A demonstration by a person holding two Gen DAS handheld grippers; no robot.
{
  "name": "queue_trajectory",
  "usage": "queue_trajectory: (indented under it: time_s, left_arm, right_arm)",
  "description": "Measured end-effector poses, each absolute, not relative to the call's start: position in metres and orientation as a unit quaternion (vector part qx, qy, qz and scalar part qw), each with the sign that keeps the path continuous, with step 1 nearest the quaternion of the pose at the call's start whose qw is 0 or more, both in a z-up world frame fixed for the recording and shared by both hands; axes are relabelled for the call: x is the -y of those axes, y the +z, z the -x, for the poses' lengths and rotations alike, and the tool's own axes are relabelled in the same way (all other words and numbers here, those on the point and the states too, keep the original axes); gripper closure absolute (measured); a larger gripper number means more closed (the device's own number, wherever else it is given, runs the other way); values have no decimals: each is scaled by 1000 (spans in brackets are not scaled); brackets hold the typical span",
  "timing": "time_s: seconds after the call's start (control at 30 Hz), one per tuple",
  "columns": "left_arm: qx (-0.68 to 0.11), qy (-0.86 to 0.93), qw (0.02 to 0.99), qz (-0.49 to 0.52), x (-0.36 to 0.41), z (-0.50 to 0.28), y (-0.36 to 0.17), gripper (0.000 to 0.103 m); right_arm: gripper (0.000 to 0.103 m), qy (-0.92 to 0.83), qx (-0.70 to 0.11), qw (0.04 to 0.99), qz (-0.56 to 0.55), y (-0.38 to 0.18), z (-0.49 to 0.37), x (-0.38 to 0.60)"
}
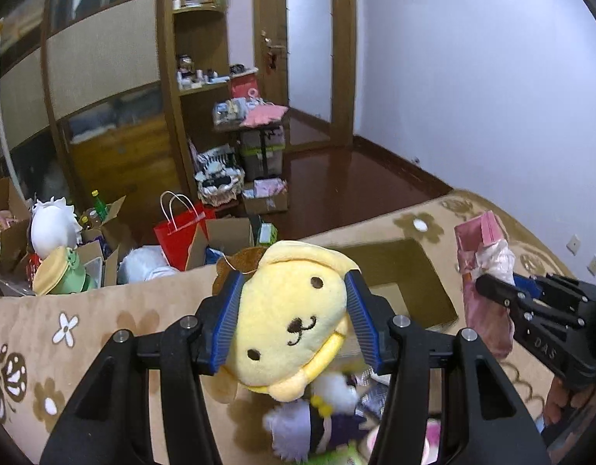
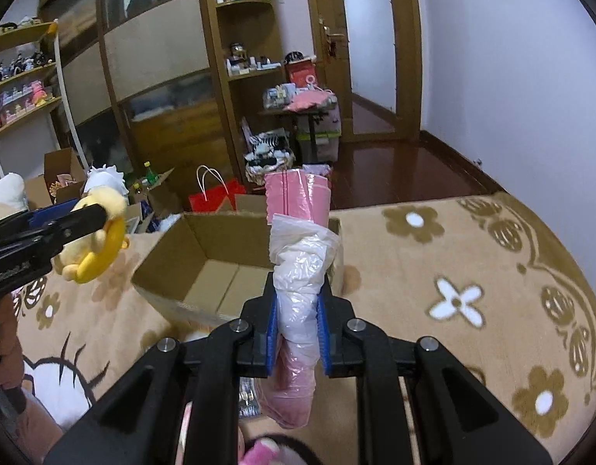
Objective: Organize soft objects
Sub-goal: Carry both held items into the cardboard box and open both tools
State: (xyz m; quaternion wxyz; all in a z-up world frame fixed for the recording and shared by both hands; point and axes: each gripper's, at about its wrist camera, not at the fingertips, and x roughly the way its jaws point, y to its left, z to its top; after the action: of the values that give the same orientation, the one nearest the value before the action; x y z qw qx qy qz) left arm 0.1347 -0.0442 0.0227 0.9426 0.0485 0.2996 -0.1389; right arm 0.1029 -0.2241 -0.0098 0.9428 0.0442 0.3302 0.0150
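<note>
Left gripper (image 1: pixel 294 321) clenched on yellow plush dog with stitched face (image 1: pixel 290 317), held in the air over the near edge of the beige flower-pattern blanket (image 2: pixel 472 255). Right gripper (image 2: pixel 298 337) clenched on pink soft item wrapped in clear plastic bag (image 2: pixel 298 271), also lifted, just in front of the open brown cardboard box (image 2: pixel 205 267) sitting on the blanket. More plush toys (image 1: pixel 321 426) lie below the left gripper, blurred

At upper left you see a wooden wardrobe (image 1: pixel 104 89); a door (image 1: pixel 309 46) stands top centre; pale wall (image 1: pixel 472 77) fills the right.
</note>
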Motion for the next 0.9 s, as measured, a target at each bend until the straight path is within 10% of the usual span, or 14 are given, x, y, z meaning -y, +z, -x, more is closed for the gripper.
queue_trajectory:
  time_s: [0.73,0.9]
  left_arm:
    - [-341,-150,926,-53,64,-196,-41,43]
    - [-358,-152,920,-46,60,-197,-41,28]
  right_arm:
    - [79,24,-343,935,-84,-53,-175,232]
    - [58,40,-347,930,-110,-55,-177,239]
